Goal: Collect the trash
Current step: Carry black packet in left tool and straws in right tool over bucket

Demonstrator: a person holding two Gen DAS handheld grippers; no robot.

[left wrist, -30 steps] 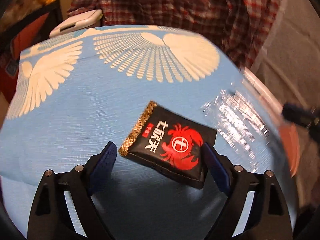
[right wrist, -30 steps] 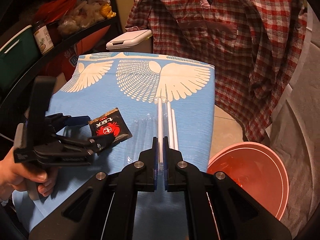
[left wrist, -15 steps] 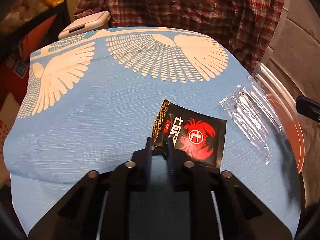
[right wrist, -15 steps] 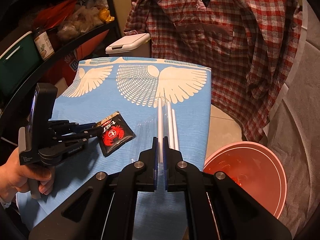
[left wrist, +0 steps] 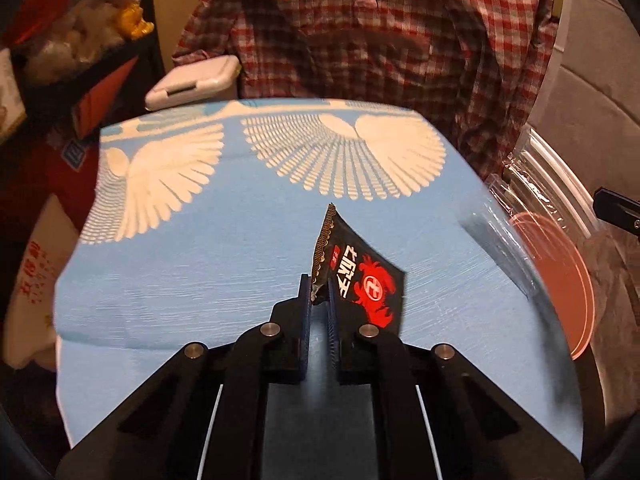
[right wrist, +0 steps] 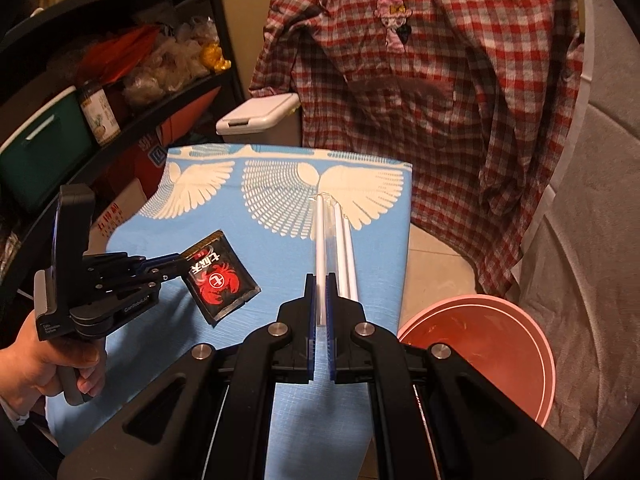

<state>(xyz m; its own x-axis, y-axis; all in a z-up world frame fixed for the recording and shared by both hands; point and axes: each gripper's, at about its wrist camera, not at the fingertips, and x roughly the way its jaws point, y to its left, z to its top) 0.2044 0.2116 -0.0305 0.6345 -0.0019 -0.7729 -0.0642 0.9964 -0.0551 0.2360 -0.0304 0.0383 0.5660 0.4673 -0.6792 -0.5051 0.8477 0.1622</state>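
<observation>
Only a corner of the snack packet [left wrist: 362, 280] sits in the closed left claw [left wrist: 319, 294], lifted off the blue table [left wrist: 200, 264]; it could slip. Right claw [right wrist: 320, 312] pinches the clear wrapper [right wrist: 322, 248], short of the pink bin [right wrist: 480, 344] at right.

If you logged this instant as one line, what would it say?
left gripper: shut on black crab packet | right gripper: shut on clear straw wrapper | pink bin: open

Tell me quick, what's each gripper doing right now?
Left gripper: closed on the black snack packet.
Right gripper: closed on a clear wrapper of white straws.
</observation>
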